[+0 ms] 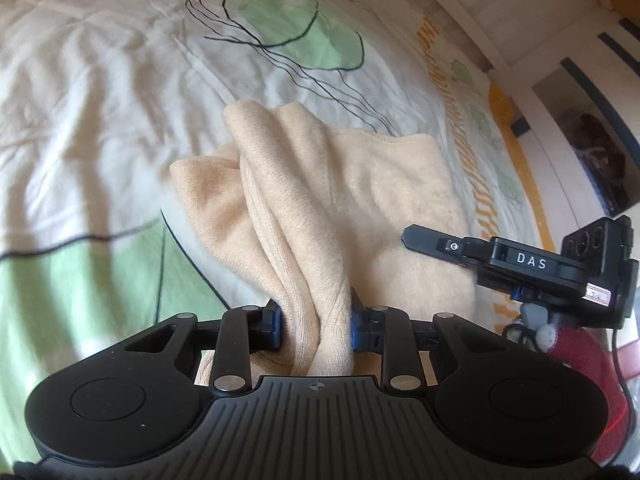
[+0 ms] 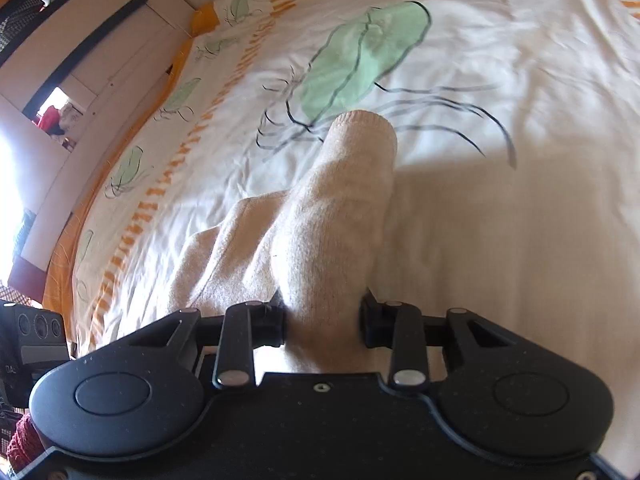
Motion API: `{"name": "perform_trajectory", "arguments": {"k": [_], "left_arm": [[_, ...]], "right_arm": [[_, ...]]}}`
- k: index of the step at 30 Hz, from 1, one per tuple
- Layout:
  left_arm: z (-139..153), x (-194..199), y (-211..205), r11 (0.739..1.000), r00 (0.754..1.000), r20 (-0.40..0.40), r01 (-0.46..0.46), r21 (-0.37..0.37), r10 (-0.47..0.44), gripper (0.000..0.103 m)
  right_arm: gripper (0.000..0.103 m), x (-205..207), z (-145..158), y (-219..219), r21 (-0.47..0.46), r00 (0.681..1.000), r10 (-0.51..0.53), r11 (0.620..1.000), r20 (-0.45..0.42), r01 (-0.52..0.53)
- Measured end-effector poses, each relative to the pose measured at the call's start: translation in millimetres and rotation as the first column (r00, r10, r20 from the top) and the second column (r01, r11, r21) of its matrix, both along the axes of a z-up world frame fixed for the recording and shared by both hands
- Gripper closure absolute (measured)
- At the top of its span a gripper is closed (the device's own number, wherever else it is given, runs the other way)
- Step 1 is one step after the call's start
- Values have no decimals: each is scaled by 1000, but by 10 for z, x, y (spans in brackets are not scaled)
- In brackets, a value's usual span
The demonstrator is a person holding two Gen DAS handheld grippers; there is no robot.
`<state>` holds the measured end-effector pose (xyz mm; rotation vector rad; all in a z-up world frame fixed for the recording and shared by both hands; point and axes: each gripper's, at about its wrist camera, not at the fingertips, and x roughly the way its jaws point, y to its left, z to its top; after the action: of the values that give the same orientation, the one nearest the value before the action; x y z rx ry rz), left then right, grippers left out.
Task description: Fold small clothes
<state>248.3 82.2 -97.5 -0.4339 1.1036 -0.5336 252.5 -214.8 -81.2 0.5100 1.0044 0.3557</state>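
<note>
A small cream knit garment lies bunched on the bed. My left gripper is shut on a gathered fold of it, with cloth rising between the blue pads. My right gripper is shut on another part of the same garment, whose ribbed end points away over the bedcover. The right gripper also shows in the left wrist view, at the garment's right edge. Its fingertips are hidden there by the cloth.
The bed has a white cover printed with green jellyfish shapes and an orange striped border. The bed edge and white furniture lie beyond the border. A dark red knit sleeve shows at the lower left.
</note>
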Motion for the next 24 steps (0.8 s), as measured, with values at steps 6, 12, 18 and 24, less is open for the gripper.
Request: {"name": "perform_trajectory", "arguments": {"k": [6, 12, 18, 24], "left_arm": [[37, -555, -204, 999, 999, -46, 24, -30, -25, 76], [99, -859, -356, 994, 999, 25, 31, 105, -34, 68], [126, -1058, -301, 972, 995, 97, -3, 235, -20, 58], [39, -1166, -79, 989, 998, 37, -47, 142, 42, 53]], "right_arm": [[59, -708, 77, -298, 15, 997, -52, 998, -58, 53], [42, -1182, 154, -415, -51, 996, -76, 996, -50, 74], [36, -1417, 298, -541, -137, 985, -168, 975, 46, 173], [35, -1626, 312, -544, -47, 988, -132, 990, 75, 136]]}}
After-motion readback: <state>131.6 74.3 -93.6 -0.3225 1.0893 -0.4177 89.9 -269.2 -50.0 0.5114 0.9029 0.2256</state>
